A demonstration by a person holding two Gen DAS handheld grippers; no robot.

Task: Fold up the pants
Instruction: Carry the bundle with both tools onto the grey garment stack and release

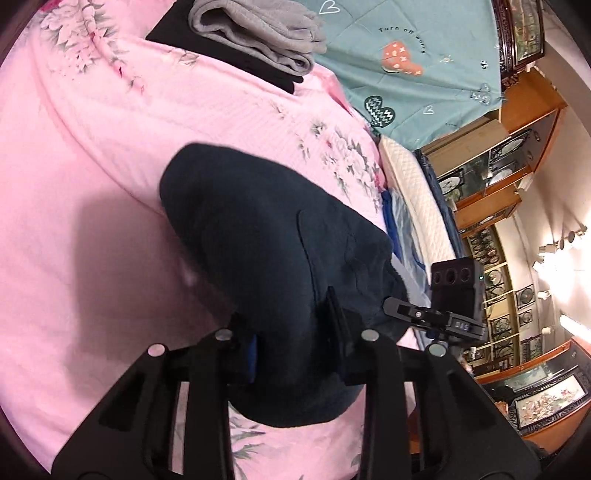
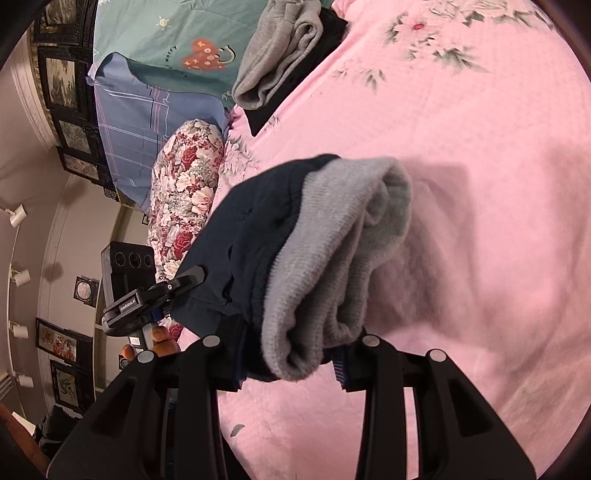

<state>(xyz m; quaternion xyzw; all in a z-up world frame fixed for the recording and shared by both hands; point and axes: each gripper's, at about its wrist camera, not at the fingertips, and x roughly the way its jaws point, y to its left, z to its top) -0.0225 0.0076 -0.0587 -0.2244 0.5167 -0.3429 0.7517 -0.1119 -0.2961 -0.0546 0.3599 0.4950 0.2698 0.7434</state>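
Dark navy pants with a grey fleece lining hang in a folded bundle above a pink floral bedspread. My left gripper is shut on the dark cloth at one end. In the right wrist view the same pants show their grey lining turned outward, and my right gripper is shut on that thick edge. The other hand-held gripper shows at the right of the left wrist view and appears again as the other gripper at the left of the right wrist view.
Folded grey pants lie on a black garment at the far end of the bed. A teal quilt and a floral pillow lie beyond. Wooden display cabinets line the wall past the bed's edge.
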